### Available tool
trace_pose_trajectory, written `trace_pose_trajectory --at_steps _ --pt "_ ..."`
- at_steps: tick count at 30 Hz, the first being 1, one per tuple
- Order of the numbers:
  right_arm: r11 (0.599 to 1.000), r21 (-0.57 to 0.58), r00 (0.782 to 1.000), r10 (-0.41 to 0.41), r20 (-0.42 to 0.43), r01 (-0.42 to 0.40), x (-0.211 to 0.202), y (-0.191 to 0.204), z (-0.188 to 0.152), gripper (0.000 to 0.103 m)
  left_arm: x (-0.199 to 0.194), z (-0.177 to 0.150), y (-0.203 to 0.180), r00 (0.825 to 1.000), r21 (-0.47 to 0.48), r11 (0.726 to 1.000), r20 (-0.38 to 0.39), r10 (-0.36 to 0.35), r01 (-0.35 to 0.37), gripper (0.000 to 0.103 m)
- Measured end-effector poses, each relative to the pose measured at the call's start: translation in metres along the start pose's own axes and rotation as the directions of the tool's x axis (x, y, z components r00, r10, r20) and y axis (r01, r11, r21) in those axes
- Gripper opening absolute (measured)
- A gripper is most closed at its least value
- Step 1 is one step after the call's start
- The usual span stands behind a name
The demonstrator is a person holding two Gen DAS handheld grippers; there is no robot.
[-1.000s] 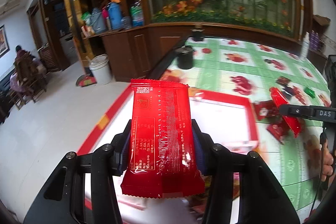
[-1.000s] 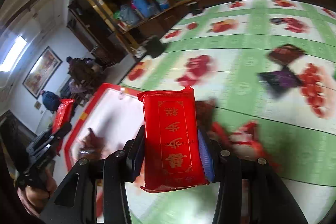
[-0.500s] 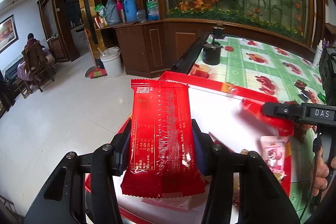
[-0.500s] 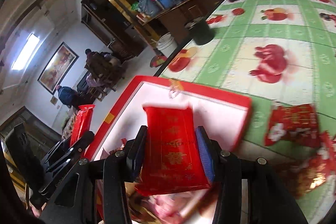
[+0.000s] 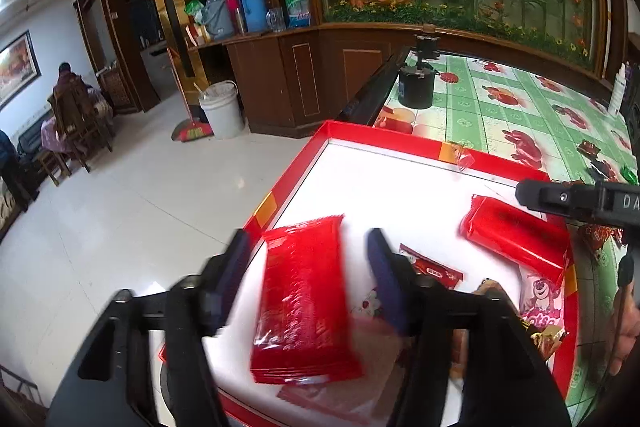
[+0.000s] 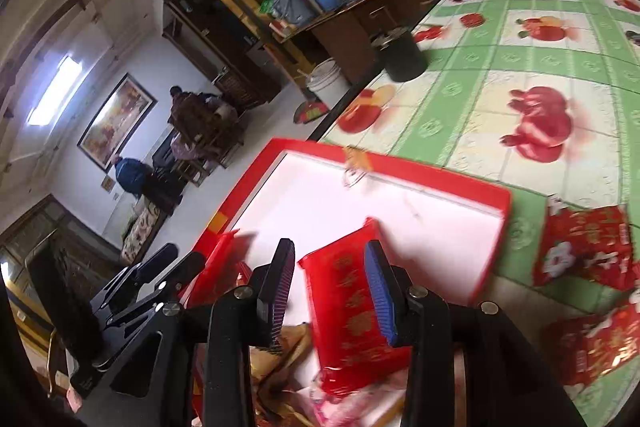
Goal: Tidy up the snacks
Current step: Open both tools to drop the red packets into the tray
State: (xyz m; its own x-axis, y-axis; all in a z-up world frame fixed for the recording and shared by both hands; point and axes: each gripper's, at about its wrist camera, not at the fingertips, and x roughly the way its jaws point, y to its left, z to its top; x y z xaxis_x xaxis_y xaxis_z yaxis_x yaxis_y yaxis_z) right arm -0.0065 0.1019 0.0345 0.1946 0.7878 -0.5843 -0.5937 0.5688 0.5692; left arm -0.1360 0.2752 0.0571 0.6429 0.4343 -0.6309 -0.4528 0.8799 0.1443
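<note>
Both packets sit over the red tray (image 5: 400, 137): my left gripper (image 5: 308, 259) has just opened around its red wrapper (image 5: 304, 299), my right gripper (image 6: 330, 281), closing, seemingly touches the gold-lettered packet (image 6: 352, 315) on one side only, so I'd lift clear gently.

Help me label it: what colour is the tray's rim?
Red rim, white inside; clearest in the left wrist view.

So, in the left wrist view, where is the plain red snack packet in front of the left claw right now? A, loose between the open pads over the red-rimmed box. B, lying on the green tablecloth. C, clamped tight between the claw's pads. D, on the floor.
A: the red packet sits blurred and tilted between the left claw's pads with clear gaps on both sides, over the white inside of the red-rimmed box.
</note>
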Motion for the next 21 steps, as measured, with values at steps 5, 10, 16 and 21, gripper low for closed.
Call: trace_pose_trajectory --at_steps 5,10,16,21 --pt "0.999 0.028 0.999 -0.029 0.021 0.028 -0.011 -0.011 0.005 0.043 -0.01 0.005 -0.01 1.0 0.015 1.0 0.027 0.007 -0.008 0.072" --pt "0.997 0.049 0.997 -0.063 0.042 0.061 -0.026 -0.023 0.012 0.056 -0.012 0.006 -0.03 1.0 0.063 0.998 0.018 0.012 -0.013 0.073" --pt "0.989 0.068 0.99 -0.136 0.045 0.133 -0.051 -0.042 0.014 0.064 -0.017 0.008 -0.053 1.0 0.119 0.993 0.015 0.013 -0.014 0.073" --pt "0.977 0.106 0.979 -0.194 0.064 0.186 -0.086 -0.071 0.015 0.069 -0.02 0.01 -0.069 1.0 0.159 0.987 0.008 0.012 -0.013 0.073"
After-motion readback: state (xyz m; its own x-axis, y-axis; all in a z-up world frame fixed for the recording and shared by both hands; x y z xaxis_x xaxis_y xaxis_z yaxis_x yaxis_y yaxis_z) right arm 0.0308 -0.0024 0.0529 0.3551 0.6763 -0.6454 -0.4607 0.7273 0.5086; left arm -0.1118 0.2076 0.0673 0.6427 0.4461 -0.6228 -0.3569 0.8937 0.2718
